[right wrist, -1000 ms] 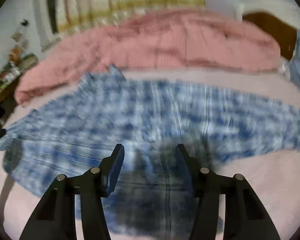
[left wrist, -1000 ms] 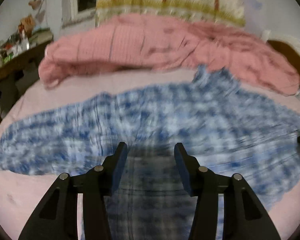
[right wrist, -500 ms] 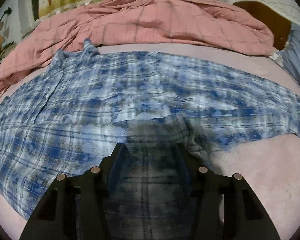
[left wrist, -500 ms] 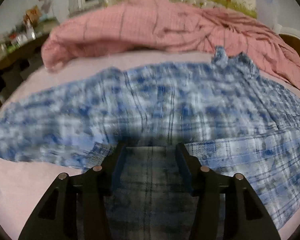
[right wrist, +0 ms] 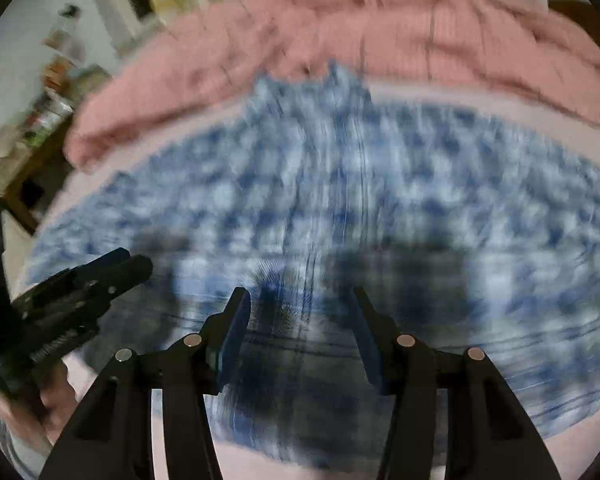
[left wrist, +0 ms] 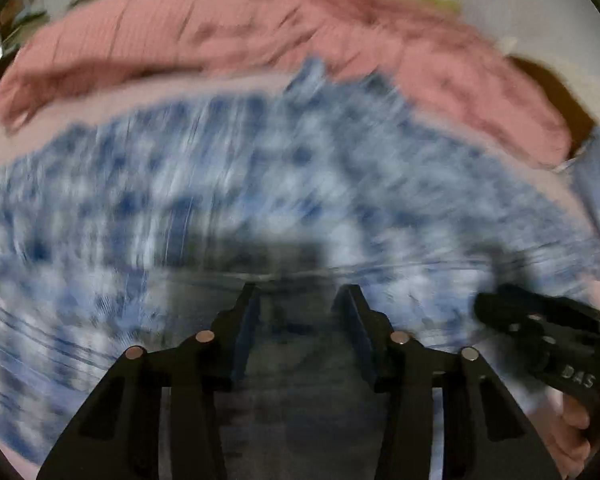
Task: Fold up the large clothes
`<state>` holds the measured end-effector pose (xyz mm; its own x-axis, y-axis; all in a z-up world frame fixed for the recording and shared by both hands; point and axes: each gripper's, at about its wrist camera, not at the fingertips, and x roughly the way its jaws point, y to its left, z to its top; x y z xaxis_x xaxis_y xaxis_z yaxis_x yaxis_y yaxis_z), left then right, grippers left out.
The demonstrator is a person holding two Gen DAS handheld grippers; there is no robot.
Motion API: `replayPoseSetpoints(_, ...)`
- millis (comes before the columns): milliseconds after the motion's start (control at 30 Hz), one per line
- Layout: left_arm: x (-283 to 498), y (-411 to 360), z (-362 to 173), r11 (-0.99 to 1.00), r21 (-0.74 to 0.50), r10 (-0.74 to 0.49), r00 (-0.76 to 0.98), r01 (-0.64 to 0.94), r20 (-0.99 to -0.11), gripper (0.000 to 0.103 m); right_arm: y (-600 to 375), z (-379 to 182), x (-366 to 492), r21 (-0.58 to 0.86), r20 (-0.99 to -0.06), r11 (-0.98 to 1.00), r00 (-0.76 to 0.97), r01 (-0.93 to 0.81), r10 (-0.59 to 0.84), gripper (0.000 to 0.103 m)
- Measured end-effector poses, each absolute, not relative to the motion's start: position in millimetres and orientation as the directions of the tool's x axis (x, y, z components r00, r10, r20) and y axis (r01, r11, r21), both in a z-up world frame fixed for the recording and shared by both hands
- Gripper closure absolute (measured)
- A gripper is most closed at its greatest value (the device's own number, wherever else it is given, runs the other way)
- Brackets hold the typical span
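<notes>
- The shirt [left wrist: 260, 184] lies spread on the bed [right wrist: 580, 432], in front of the pink blanket [left wrist: 236, 28].
- Both claws have swung in over its near hem since half a second ago and now sit side by side.
- Left claw [left wrist: 300, 300] has just been closing, jaws apart, with blurred cloth between them; whether it is pinched is unclear.
- Right claw [right wrist: 300, 308] stands apart over the shirt.
- This looks like reaching for the next fold.

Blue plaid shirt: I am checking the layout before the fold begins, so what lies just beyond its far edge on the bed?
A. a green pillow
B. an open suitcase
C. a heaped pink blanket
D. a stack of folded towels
C: in both wrist views a heaped pink blanket lies along the bed just beyond the far edge of the blue plaid shirt, which is spread out flat.
</notes>
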<state>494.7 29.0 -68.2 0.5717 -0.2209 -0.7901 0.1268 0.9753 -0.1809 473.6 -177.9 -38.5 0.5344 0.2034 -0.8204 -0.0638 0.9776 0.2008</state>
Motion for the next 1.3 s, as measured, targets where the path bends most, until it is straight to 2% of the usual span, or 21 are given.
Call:
replayPoseSetpoints(33, 495.9, 30.7, -68.8, 0.975, -0.181, -0.223, 0.579, 0.131, -0.784, 0.068, -175.1, -56.5, 478.7, 0.155, -0.832, 0.986, 0.530, -0.059, 0.163, 0.050)
replayPoseSetpoints(133, 493.1, 38.3, -69.1, 0.987, -0.123, -0.162, 0.615, 0.106, -0.771, 0.075, -181.2, -56.0, 477.8, 0.157, -0.804, 0.984, 0.567, -0.083, 0.176, 0.049)
replayPoseSetpoints(233, 489.4, 41.5, -67.8, 0.986, -0.113, -0.164, 0.615, 0.121, -0.771, 0.079, -204.4, -57.3, 472.6, -0.017, -0.806, 1.000, 0.592, -0.008, -0.009, 0.049)
replayPoseSetpoints(333, 478.4, 43.1, -65.1, 0.993, -0.026, -0.096, 0.635, 0.119, -0.766, 0.079, -250.9, -57.9, 465.3, 0.076, -0.811, 0.997, 0.583, 0.015, 0.053, 0.049)
replayPoseSetpoints(367, 473.8, 44.7, -63.6, 0.994, 0.008, -0.063, 0.648, 0.106, -0.759, 0.079, -271.8, -56.7, 460.7, 0.019, -0.806, 0.996, 0.591, 0.082, -0.033, 0.049)
replayPoseSetpoints(433, 466.7, 56.7, -60.5, 0.997, 0.020, -0.030, 0.663, 0.068, -0.748, 0.079, -300.7, -59.5, 453.9, -0.017, -0.791, 0.990, 0.604, 0.143, -0.101, 0.053)
replayPoseSetpoints(500, 466.5, 72.0, -57.9, 0.999, -0.026, -0.033, 0.673, 0.020, -0.739, 0.078, -329.5, -58.0, 449.6, 0.079, -0.784, 0.980, 0.618, 0.183, -0.052, 0.063)
replayPoseSetpoints(533, 468.1, 78.7, -57.5, 0.998, -0.058, -0.053, 0.672, 0.015, -0.739, 0.078, -336.1, -57.5, 448.7, 0.094, -0.782, 0.975, 0.620, 0.204, -0.054, 0.072)
replayPoseSetpoints(567, 469.7, 84.7, -58.1, 0.996, -0.090, -0.077, 0.667, 0.016, -0.741, 0.078, -336.2, -56.6, 447.2, 0.080, -0.781, 0.972, 0.620, 0.221, -0.077, 0.076)
replayPoseSetpoints(667, 468.6, 86.7, -57.9, 0.995, -0.095, -0.087, 0.669, 0.025, -0.738, 0.078, -318.7, -44.2, 434.9, -0.025, -0.758, 0.964, 0.623, 0.266, -0.192, 0.076)
replayPoseSetpoints(733, 460.8, 80.0, -52.0, 0.997, -0.068, -0.076, 0.695, 0.039, -0.715, 0.078, -294.0, -29.9, 421.3, 0.089, -0.748, 0.988, 0.664, 0.126, -0.017, 0.076)
replayPoseSetpoints(800, 445.1, 69.5, -35.8, 0.991, -0.090, -0.133, 0.733, 0.098, -0.667, 0.078, -260.7, -12.0, 403.3, 0.176, -0.705, 0.984, 0.694, -0.024, 0.143, 0.076)
replayPoseSetpoints(900, 422.0, 41.8, -12.9, 0.940, -0.184, -0.340, 0.731, 0.288, -0.592, 0.076, -210.3, -10.7, 396.5, 0.190, -0.712, 0.970, 0.658, -0.155, 0.245, 0.076)
replayPoseSetpoints(967, 410.5, 22.3, -7.2, 0.923, -0.197, -0.380, 0.714, 0.329, -0.587, 0.076, -182.5, -22.6, 394.0, 0.185, -0.730, 0.956, 0.620, -0.227, 0.288, 0.076)
replayPoseSetpoints(1033, 408.4, 10.2, -15.4, 0.904, -0.239, -0.422, 0.657, 0.354, -0.624, 0.075, -168.4, -39.3, 394.3, 0.115, -0.763, 0.969, 0.606, -0.218, 0.227, 0.076)
replayPoseSetpoints(1100, 412.8, 0.8, -33.9, 0.925, -0.193, -0.364, 0.621, 0.326, -0.694, 0.076, -173.3, -47.5, 396.9, 0.109, -0.776, 0.975, 0.597, -0.193, 0.205, 0.076)
replayPoseSetpoints(1167, 421.0, 0.9, -51.9, 0.959, -0.117, -0.257, 0.618, 0.258, -0.743, 0.078, -197.4, -43.4, 394.0, 0.058, -0.776, 0.993, 0.621, -0.107, 0.112, 0.076)
replayPoseSetpoints(1233, 427.6, 10.8, -55.9, 0.960, -0.161, -0.270, 0.599, 0.229, -0.754, 0.081, -228.3, -44.8, 394.4, -0.040, -0.763, 0.999, 0.644, 0.025, -0.047, 0.076)
replayPoseSetpoints(1300, 429.5, 19.3, -57.5, 0.978, -0.126, -0.204, 0.626, 0.167, -0.753, 0.084, -269.3, -53.4, 399.8, -0.055, -0.773, 0.986, 0.618, 0.159, -0.142, 0.076)
